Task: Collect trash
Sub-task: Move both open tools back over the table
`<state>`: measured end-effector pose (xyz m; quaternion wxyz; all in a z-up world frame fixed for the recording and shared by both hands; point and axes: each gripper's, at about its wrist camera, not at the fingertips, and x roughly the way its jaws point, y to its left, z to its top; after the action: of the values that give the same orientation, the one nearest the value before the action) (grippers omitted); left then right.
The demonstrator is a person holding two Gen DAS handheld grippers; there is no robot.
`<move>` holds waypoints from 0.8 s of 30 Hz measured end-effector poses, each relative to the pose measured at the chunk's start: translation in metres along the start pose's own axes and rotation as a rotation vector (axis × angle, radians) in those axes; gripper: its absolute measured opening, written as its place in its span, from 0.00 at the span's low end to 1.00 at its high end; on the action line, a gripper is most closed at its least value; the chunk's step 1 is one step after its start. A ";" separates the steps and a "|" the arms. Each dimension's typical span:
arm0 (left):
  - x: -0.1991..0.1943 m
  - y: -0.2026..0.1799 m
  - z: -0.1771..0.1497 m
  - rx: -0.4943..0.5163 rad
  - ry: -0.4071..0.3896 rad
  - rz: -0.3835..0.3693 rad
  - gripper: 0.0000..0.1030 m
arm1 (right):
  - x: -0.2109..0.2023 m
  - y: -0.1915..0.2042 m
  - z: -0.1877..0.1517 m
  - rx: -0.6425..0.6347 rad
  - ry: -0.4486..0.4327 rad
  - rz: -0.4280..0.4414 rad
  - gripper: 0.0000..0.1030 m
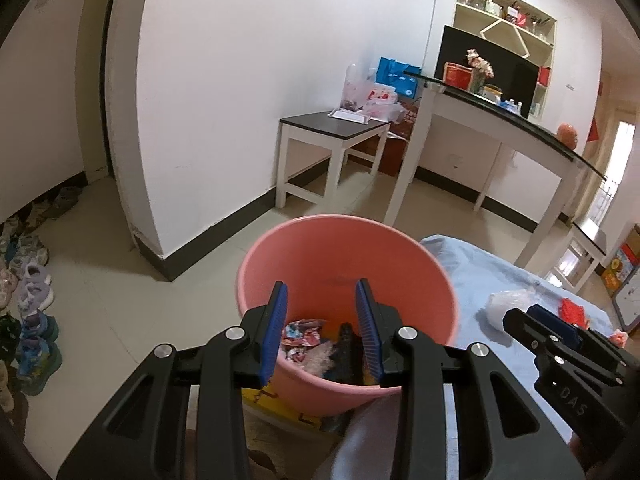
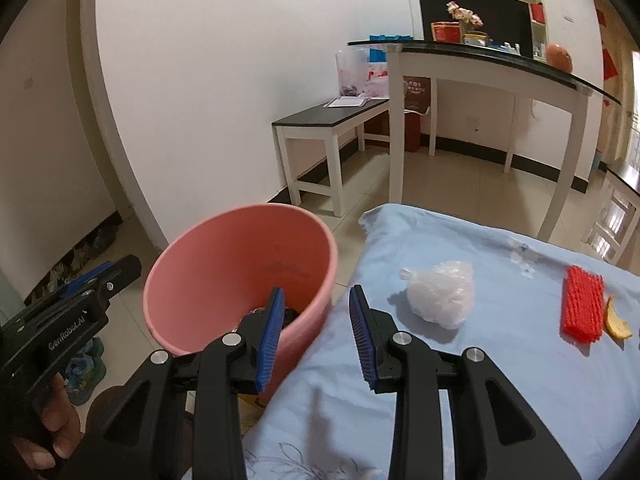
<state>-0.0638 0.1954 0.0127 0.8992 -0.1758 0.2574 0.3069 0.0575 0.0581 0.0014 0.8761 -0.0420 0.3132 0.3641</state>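
Bag [image 2: 440,294] at two o'clock looks light, soft, crinkly; pinch its bunched top. Right gripper [image 2: 316,336] and left gripper [image 1: 322,332] both gape empty

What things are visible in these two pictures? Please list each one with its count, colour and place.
bucket: one, pink, on the floor left of the bed, with wrappers inside
wrappers: several, mixed colours, at the bucket's bottom
sheet: one, light blue, covering the bed
bag: one, white crumpled plastic, on the sheet
net: one, red foam, on the sheet right of the bag
peel: one, yellow, beside the net
bench: one, white with dark top, by the wall
table: one, white with glass top, behind the bed
shoes: many, mixed colours, along the left floor
left gripper: blue fingers open, over the bucket
right gripper: blue fingers open, empty, at the bed's edge
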 end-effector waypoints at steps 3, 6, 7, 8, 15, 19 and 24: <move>-0.005 -0.008 0.000 0.004 -0.002 -0.028 0.35 | -0.012 -0.013 -0.004 0.026 -0.007 -0.008 0.32; -0.010 -0.018 -0.002 0.019 -0.002 -0.049 0.35 | -0.021 -0.029 -0.009 0.056 -0.004 -0.021 0.32; -0.011 -0.023 -0.003 0.027 -0.001 -0.058 0.35 | -0.024 -0.035 -0.011 0.065 -0.002 -0.027 0.33; -0.012 -0.027 -0.004 0.033 0.000 -0.063 0.35 | -0.026 -0.039 -0.012 0.071 0.000 -0.033 0.32; -0.013 -0.066 -0.013 0.094 0.027 -0.123 0.35 | -0.048 -0.087 -0.034 0.142 0.021 -0.105 0.32; -0.012 -0.089 -0.019 0.131 0.041 -0.163 0.35 | -0.062 -0.123 -0.046 0.194 0.030 -0.161 0.32; -0.008 -0.122 -0.028 0.185 0.064 -0.216 0.35 | -0.078 -0.176 -0.059 0.288 0.036 -0.230 0.32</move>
<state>-0.0009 0.0873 0.0134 0.9307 -0.1284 0.2927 0.1778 0.1016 -0.1358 -0.0279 0.9031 0.0418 0.3711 0.2119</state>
